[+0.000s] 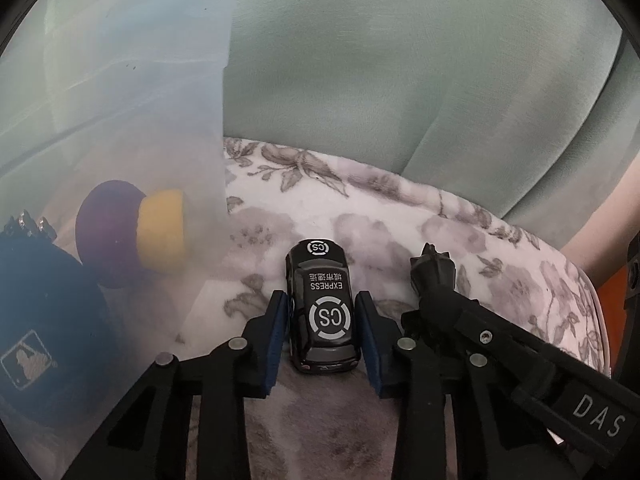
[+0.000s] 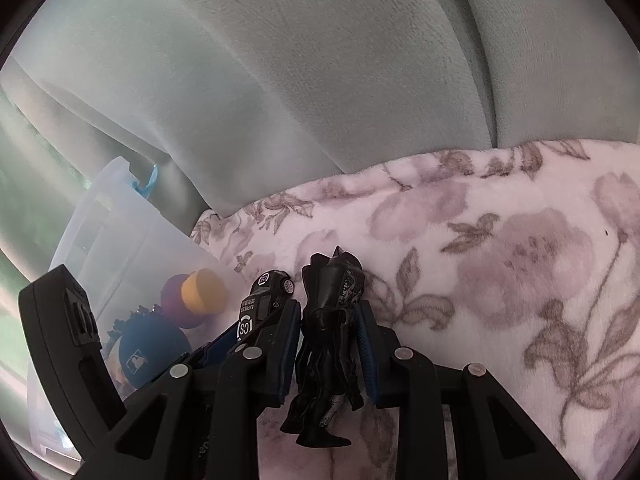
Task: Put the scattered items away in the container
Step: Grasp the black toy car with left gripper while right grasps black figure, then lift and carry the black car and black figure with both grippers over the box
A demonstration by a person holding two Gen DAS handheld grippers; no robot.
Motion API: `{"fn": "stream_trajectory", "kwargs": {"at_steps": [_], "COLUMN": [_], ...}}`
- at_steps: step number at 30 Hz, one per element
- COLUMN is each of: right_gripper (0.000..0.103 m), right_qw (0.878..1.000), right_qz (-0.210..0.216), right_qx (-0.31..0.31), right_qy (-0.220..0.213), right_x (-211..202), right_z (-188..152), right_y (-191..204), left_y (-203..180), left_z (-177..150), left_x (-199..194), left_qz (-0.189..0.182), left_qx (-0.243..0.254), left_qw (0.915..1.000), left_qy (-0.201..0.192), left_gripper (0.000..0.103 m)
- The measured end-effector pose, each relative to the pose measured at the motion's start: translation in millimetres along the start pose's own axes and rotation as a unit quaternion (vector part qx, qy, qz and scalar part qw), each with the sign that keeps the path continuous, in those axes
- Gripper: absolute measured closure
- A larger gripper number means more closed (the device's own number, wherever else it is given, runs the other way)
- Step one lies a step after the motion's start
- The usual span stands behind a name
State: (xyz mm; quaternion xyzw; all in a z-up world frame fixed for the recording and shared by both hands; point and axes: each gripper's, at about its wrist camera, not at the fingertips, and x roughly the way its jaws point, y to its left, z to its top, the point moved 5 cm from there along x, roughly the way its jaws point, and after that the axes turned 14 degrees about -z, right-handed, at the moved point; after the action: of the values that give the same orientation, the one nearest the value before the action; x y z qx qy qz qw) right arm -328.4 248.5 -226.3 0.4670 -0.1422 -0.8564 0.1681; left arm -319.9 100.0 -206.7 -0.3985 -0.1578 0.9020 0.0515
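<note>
A black toy car (image 1: 322,304) marked EXPRESS lies on the floral blanket (image 1: 400,216), and my left gripper (image 1: 322,300) is shut on its sides with both blue pads touching it. Just to the right, my right gripper (image 2: 328,308) is shut on a black action figure (image 2: 328,344), whose head (image 1: 434,264) pokes out past the fingers. The translucent plastic container (image 1: 120,120) stands at the left, close to the car. Inside it are a purple and yellow soft toy (image 1: 132,236) and a blue cap (image 1: 40,320). The container (image 2: 120,240) also shows at the lower left in the right wrist view.
The blanket (image 2: 520,260) covers a sofa seat, with the pale green backrest (image 1: 400,60) rising behind it. Part of a person's arm (image 1: 596,232) shows at the right edge. The container's near wall stands between the car and the things inside.
</note>
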Motion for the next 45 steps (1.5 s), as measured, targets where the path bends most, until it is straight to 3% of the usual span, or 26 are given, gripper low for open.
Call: {"fn": "stream_trajectory", "kwargs": {"at_steps": [10, 20, 37, 45], "right_gripper": [0.072, 0.073, 0.073, 0.073], "right_qw": [1.0, 0.997, 0.982, 0.98], "right_qz": [-0.01, -0.022, -0.034, -0.035], "right_qx": [0.022, 0.072, 0.188, 0.194], "right_qy": [0.006, 0.018, 0.003, -0.021], "right_x": [-18.7, -47.6, -123.7, -164.4], "right_z": [-19.0, -58.5, -130.1, -140.0], "right_y": [-3.1, -13.7, -22.5, -11.1], "left_y": [-8.8, -10.4, -16.7, -29.9], "left_z": [-11.8, -56.1, -101.0, -98.2], "left_x": [-14.4, -43.0, -94.4, -131.7], "left_qz": [-0.015, -0.031, -0.046, -0.06], "left_qx": [0.011, 0.024, 0.036, 0.055], "left_qw": [0.9994, 0.9963, 0.987, 0.9871], "left_qy": [0.029, 0.076, 0.15, 0.138], "left_gripper": [0.068, 0.068, 0.068, 0.068]}}
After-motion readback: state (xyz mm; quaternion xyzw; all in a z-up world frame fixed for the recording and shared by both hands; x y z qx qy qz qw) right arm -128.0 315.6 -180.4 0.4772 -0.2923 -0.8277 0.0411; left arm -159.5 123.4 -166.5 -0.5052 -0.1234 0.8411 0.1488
